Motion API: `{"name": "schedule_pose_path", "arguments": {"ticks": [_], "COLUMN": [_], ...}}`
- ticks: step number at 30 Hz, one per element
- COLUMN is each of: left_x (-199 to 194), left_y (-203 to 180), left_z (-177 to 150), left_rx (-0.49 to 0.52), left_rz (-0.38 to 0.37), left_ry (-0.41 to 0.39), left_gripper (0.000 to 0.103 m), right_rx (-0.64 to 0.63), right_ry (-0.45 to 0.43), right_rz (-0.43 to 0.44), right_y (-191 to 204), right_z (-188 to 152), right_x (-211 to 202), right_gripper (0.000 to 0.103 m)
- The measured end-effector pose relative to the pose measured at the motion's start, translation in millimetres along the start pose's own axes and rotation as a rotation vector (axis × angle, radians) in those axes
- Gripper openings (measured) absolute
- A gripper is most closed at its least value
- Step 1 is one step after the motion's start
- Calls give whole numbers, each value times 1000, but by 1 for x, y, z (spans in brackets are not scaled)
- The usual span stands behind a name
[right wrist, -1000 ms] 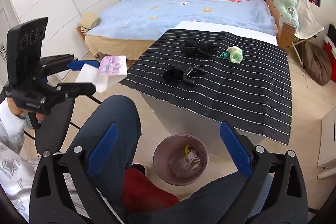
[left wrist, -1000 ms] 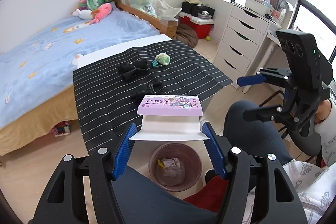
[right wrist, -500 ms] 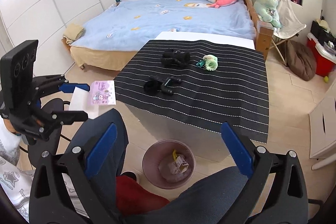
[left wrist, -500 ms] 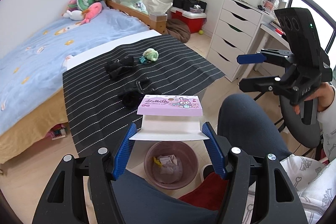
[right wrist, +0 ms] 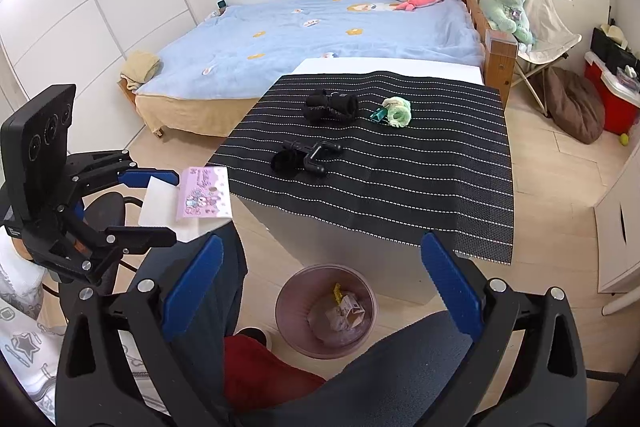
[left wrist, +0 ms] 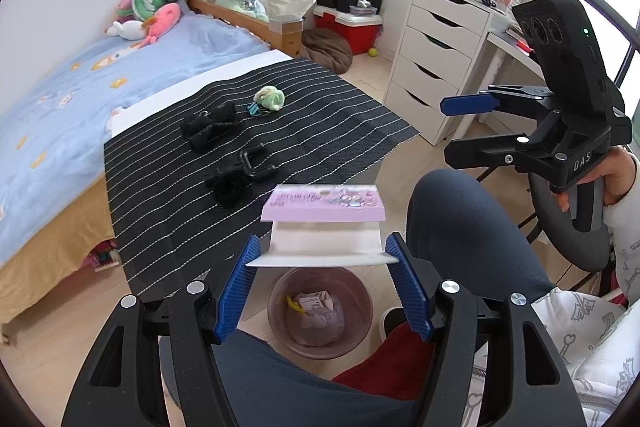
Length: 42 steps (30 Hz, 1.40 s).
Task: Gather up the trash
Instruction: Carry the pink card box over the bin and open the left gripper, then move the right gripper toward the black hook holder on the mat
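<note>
My left gripper (left wrist: 322, 259) is shut on a flat white card with a pink cartoon header (left wrist: 324, 223) and holds it level above the pink trash bin (left wrist: 276, 307) on the floor. The card also shows in the right wrist view (right wrist: 200, 197), in the left gripper (right wrist: 158, 203). The bin (right wrist: 288, 291) holds several scraps of paper. My right gripper (right wrist: 320, 287) is open and empty, above the bin; it also shows in the left wrist view (left wrist: 464, 127).
A table with a black striped cloth (right wrist: 420, 179) carries black items (right wrist: 306, 157), a black bundle (right wrist: 330, 107) and a green plush (right wrist: 398, 111). My knees flank the bin. A bed (right wrist: 320, 31) lies behind, white drawers (left wrist: 432, 63) to the right.
The left gripper with the card has swung a little toward the right, so the table shifted left in its view. The right gripper pulled back and turned slightly; the bin stays below both.
</note>
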<state>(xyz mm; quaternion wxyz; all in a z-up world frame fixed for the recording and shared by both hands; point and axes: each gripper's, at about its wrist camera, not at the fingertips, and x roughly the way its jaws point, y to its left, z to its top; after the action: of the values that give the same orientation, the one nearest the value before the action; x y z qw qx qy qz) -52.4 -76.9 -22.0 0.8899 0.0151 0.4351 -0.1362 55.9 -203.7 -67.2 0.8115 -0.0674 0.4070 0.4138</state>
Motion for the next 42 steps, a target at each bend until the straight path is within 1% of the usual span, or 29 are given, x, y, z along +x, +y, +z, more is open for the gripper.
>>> {"name": "schedule_pose_path", "arguments": {"ticks": [1,2,4,9,22,27,33,42], "left_x": [3,4,7,10,8,6,3,0], "left_y": [-1,0,-1,5,24,29,40,53], "left_z": [-1,-1,-2,-2,-4,-2,1,3], "left_rx": [3,1,-3,-31,-102,-111,-137,-167], "left_rz": [-2,-6,-9,17,57,71,76,85], "left_ry": [-1,-9,-15,-17,-20,-25,-41,-53], "left_gripper": [82,89,90,95,95,95,95,95], "right_rx": [2,5,9,12,-8,-30,-107,-281], "right_ry": [0,0,1,5,29,39,56,92], "right_rz": [1,3,3,1,14,12,8,8], "right_y": [-1,-2,-3,-4,2,5,9,20], "right_z": [0,-1,-1,-2,1,4,22,61], "right_x": [0,1,2,4,16,20,31,62], "right_gripper": [98,98,98,98,98,98,98,98]}}
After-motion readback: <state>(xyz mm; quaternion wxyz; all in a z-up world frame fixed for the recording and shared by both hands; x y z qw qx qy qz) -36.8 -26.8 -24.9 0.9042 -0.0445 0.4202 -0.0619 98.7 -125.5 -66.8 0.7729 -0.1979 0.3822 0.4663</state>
